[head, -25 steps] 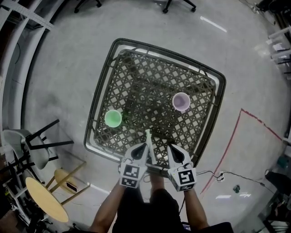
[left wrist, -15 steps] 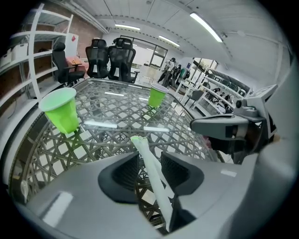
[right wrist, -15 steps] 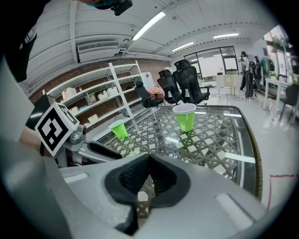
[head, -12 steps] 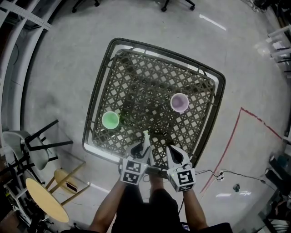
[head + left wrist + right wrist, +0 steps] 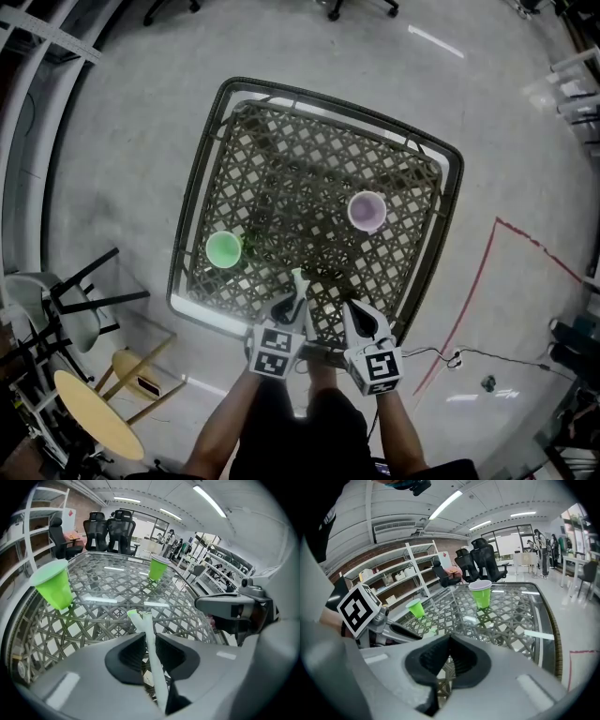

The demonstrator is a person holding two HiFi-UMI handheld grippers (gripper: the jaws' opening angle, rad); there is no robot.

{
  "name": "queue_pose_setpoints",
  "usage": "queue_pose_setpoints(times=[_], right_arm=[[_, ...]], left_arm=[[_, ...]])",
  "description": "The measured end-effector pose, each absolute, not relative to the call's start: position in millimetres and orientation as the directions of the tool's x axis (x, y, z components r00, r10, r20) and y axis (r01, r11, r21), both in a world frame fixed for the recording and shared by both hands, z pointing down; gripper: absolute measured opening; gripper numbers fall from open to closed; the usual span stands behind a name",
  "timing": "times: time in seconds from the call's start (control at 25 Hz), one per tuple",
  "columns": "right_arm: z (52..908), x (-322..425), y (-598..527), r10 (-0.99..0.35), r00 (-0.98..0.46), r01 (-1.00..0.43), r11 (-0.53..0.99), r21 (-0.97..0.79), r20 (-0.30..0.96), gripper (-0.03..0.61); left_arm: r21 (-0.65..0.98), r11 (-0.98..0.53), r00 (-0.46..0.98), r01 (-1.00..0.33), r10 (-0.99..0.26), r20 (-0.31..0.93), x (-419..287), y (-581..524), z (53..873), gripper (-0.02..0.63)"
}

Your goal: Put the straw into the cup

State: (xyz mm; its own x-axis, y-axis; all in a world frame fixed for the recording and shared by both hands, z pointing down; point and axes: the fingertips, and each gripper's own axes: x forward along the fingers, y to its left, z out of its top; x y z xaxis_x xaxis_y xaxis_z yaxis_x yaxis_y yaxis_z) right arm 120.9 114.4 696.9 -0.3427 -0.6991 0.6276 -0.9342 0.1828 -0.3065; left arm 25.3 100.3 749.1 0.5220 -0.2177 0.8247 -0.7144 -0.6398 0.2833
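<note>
White straw (image 5: 150, 649), base hidden, in just-closing left gripper (image 5: 149, 637)

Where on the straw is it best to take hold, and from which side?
Grip the straw across its thin shaft, behind the tip, from the person's side: it leans away, tip toward the table. The left gripper, its fingers just closing, straddles it so.

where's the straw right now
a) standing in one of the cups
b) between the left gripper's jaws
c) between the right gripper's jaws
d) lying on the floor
b: the straw runs between the jaws of the left gripper, which have just been closing on it, while the right gripper is shut with nothing in it.
</note>
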Motion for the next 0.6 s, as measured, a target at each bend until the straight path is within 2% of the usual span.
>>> queue_pose_setpoints(times=[0.16, 0.6], right_arm=[[694, 120, 114, -0.7, -0.341, -0.935, 0.181, -0.306, 0.628, 0.003], [667, 110, 104, -0.719, -0.346, -0.934, 0.205, -0.292, 0.602, 0.003]], left_arm=[[0.28, -0.632, 0.52, -0.723, -0.229, 0.823, 24, 99, 745, 0.056], [0.263, -0.614, 0.54, -0.744, -0.321, 0.778, 13, 79, 700, 0.052]])
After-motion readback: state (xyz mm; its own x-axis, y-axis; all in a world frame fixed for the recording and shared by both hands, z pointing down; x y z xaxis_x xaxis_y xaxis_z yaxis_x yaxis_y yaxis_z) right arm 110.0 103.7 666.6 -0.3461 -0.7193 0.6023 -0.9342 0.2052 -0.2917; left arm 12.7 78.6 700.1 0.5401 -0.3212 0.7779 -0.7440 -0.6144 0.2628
